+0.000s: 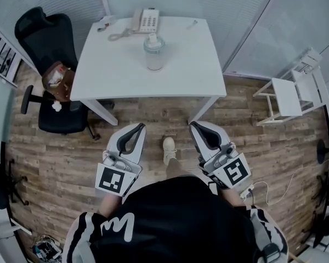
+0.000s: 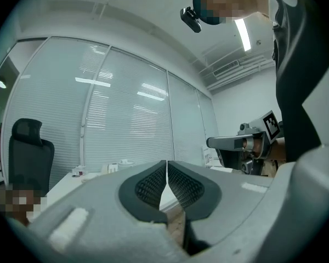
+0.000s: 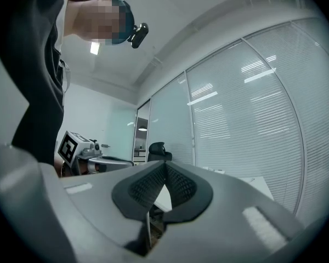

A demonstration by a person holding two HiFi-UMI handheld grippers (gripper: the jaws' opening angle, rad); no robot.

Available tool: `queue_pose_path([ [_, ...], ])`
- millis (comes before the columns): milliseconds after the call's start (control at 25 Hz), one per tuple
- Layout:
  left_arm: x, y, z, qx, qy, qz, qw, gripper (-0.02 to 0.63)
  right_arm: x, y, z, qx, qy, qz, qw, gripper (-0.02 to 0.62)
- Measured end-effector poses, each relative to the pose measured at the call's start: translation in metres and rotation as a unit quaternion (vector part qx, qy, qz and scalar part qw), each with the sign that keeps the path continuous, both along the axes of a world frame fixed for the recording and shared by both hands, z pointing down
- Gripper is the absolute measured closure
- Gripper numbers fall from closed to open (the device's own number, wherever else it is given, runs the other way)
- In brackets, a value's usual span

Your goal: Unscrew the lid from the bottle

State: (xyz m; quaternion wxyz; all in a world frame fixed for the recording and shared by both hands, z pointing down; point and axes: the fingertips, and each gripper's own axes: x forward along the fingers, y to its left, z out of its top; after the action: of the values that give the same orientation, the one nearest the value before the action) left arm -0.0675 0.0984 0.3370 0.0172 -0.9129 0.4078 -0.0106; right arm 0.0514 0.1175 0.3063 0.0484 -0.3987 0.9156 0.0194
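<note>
head view: left hand-held gripper [image 1: 139, 127] and right hand-held gripper [image 1: 194, 125] closed, empty; white w-like mark [image 1: 119, 226] on black top [image 1: 178, 215].

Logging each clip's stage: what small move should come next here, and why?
Probably bring both grippers forward toward the clear bottle on the white table. The left gripper and right gripper hang shut and empty over the wooden floor, the bottle's pale lid untouched.

The counter [image 1: 181, 64] is smooth, matt white, and the bottle [image 1: 154, 58] on it looks clear and glossy. Below the counter the floor [image 1: 55, 147] is grained wood plank. The left claw [image 1: 139, 126] and right claw [image 1: 193, 124] look like matt grey plastic with dark ribbed pads [image 2: 151, 184].
</note>
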Motion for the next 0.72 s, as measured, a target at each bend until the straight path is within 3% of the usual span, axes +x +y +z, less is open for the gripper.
queue_pose_path([
  [320, 0.001, -0.063, -0.002, -0.005, -0.002, -0.012, 0.9999, 0.598, 0.01, -0.068, 0.01, -0.015, 0.029, 0.014, 0.999, 0.594],
  [720, 0.0, -0.139, -0.007, -0.007, -0.009, -0.03, 0.9995, 0.598, 0.015, -0.149, -0.001, -0.015, 0.019, 0.0, 1.0, 0.594],
])
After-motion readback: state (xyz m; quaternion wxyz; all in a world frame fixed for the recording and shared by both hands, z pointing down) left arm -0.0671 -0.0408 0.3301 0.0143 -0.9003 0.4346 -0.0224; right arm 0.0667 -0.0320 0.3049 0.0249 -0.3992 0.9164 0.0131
